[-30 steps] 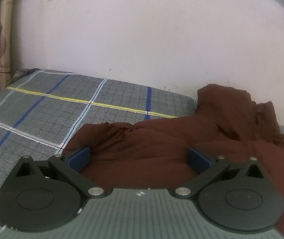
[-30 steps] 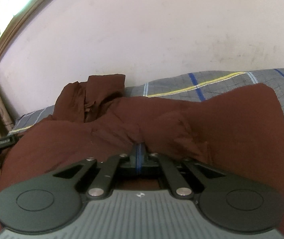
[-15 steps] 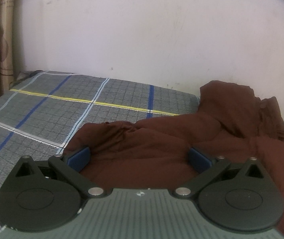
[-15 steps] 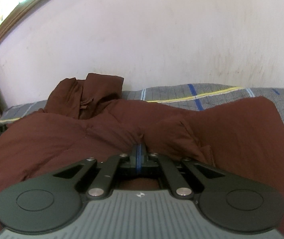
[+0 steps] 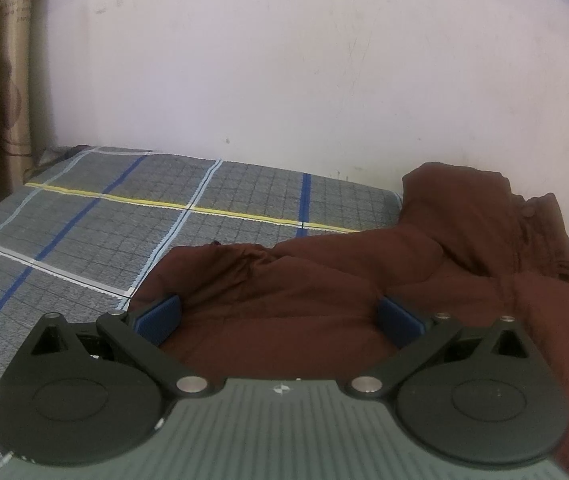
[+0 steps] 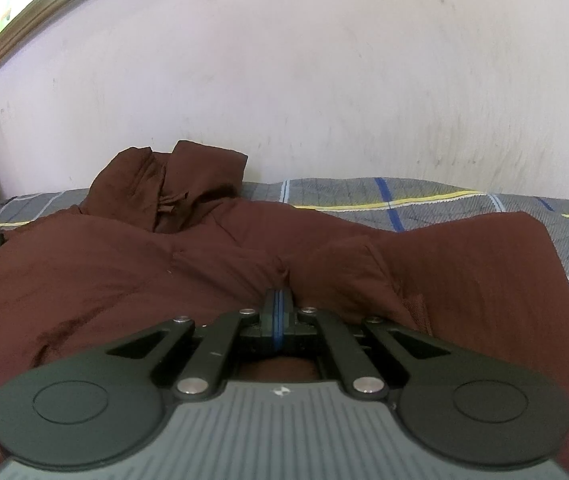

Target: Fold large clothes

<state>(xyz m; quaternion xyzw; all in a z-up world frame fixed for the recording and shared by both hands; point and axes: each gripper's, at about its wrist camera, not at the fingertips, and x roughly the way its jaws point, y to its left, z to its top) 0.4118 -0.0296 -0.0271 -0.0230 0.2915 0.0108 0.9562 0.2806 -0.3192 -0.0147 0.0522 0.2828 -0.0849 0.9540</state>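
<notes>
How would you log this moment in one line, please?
left gripper: open over brown jacket | right gripper: shut on brown jacket | bed

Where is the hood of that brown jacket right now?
The hood lies bunched at the far edge of the checked bedsheet, against the wall: upper left in the right wrist view, far right in the left.

The jacket (image 5: 324,280) lies on the bed (image 5: 104,220), spread between and ahead of the left gripper's (image 5: 278,316) wide-apart jaws. Its hood (image 5: 464,208) sits ahead and right of them, against the wall (image 5: 284,60). Bare bed lies ahead and left. In the right view, the right gripper's (image 6: 279,300) jaws meet on a jacket fold; the hood is ahead-left.
</notes>
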